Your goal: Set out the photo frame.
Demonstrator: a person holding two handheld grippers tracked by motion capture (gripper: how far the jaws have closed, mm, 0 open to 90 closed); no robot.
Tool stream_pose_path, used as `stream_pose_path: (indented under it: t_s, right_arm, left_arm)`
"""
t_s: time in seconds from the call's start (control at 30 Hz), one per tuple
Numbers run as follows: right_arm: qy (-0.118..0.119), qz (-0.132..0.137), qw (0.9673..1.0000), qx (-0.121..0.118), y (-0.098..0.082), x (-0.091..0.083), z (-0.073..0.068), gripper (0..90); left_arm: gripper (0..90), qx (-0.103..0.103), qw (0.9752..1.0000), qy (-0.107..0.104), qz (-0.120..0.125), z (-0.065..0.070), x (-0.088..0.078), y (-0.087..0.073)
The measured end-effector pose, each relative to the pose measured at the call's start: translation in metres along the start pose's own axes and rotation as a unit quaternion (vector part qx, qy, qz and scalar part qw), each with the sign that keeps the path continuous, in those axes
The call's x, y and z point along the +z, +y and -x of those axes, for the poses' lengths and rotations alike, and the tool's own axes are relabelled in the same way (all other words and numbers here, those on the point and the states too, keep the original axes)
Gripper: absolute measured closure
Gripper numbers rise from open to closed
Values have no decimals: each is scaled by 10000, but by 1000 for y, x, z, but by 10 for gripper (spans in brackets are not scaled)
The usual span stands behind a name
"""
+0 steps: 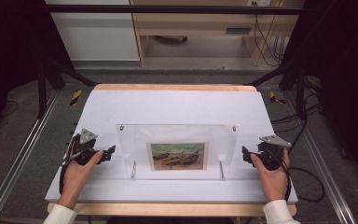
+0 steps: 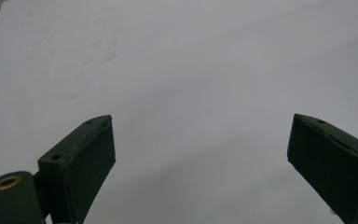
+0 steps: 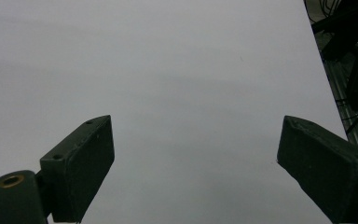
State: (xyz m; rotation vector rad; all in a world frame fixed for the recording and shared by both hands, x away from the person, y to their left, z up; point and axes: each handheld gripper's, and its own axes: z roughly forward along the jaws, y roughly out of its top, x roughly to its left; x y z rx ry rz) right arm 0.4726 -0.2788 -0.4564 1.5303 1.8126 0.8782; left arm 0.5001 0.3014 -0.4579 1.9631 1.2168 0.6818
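A wooden table (image 1: 172, 87) carries a white sheet (image 1: 177, 107), with a clear acrylic picture frame (image 1: 177, 150) standing on it.

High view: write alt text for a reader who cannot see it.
A clear acrylic picture frame holding a small painting of boats lies on a white table, between two hand-held grippers. The left gripper and right gripper rest on the table at either side of it, apart from its edges.

A white sheet (image 1: 177, 107) covers the wooden table (image 1: 172, 87). Behind the table there is a light wooden cabinet (image 1: 191, 23), and black cables (image 1: 270, 42) hang beside it.
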Motion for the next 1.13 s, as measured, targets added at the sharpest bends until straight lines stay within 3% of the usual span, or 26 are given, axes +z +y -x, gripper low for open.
stream_pose_path:
  t_s: [0.2, 0.43, 0.5, 0.53, 0.6, 0.77, 0.87, 1.13]
  right_arm:
    - [16, -23, 9999, 111, 5, 7, 4, 107]
    - [224, -337, 9986, 353, 7, 14, 9, 103]
    - [339, -545, 9971, 409, 6, 14, 9, 105]
    - [367, -605, 9965, 435, 5, 14, 9, 110]
    - [358, -730, 9954, 506, 4, 11, 8, 111]
    - [456, -854, 9945, 393, -1, 7, 2, 110]
    - [536, -937, 9935, 348, -4, 4, -1, 102]
    - [588, -939, 9936, 209, -13, -2, -3, 93]
  left_arm:
    - [87, 41, 10000, -24, -86, -4, 8, 5]
    - [99, -84, 9997, 25, -241, -9, 7, 5]
    - [105, -172, 9994, 21, -315, -10, 3, 4]
    - [110, -377, 9988, -84, -295, -12, -1, 4]
    - [122, -430, 9984, -80, -362, -12, -5, 2]
    - [144, -394, 9974, -131, -591, -7, -16, -5]
    - [148, -412, 9972, -126, -606, -4, -24, -7]
    - [138, -470, 9967, -105, -654, -5, -25, -9]
